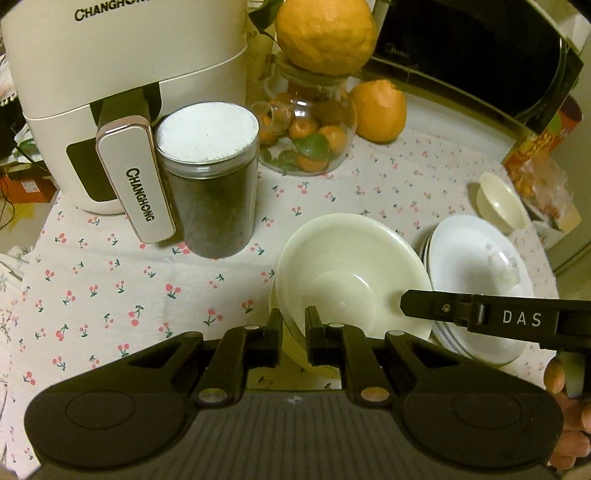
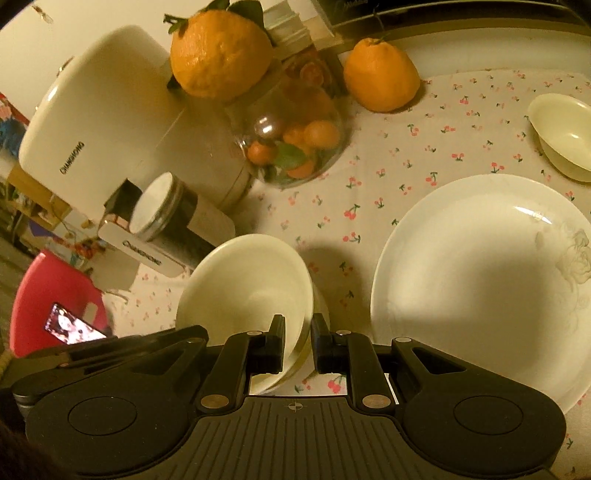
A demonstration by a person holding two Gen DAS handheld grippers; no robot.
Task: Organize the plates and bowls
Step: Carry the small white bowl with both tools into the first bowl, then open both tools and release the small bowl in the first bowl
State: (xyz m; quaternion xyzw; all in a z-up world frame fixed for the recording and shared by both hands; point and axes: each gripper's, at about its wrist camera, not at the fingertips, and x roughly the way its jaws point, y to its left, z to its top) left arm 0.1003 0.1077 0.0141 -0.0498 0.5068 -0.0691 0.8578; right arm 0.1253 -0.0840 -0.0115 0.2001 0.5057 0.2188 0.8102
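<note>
A cream bowl (image 1: 347, 266) sits on top of at least one more bowl on the cherry-print tablecloth (image 1: 110, 295). My left gripper (image 1: 294, 328) is shut on its near rim. My right gripper (image 1: 410, 304) comes in from the right side and meets the same bowl's right rim. In the right wrist view that gripper (image 2: 298, 339) is shut on the bowl's (image 2: 247, 280) rim, with lower bowl rims showing beneath. A stack of white plates (image 2: 480, 288) lies just right of the bowls. A small cream bowl (image 2: 561, 136) stands alone at the far right.
A white air fryer (image 1: 110, 74) and a dark jar with a white lid (image 1: 210, 177) stand behind the bowls on the left. A glass jar of small oranges (image 1: 306, 136) carries a big orange (image 1: 325, 33); another orange (image 1: 380, 110) sits beside it. A microwave (image 1: 480, 55) fills the back right.
</note>
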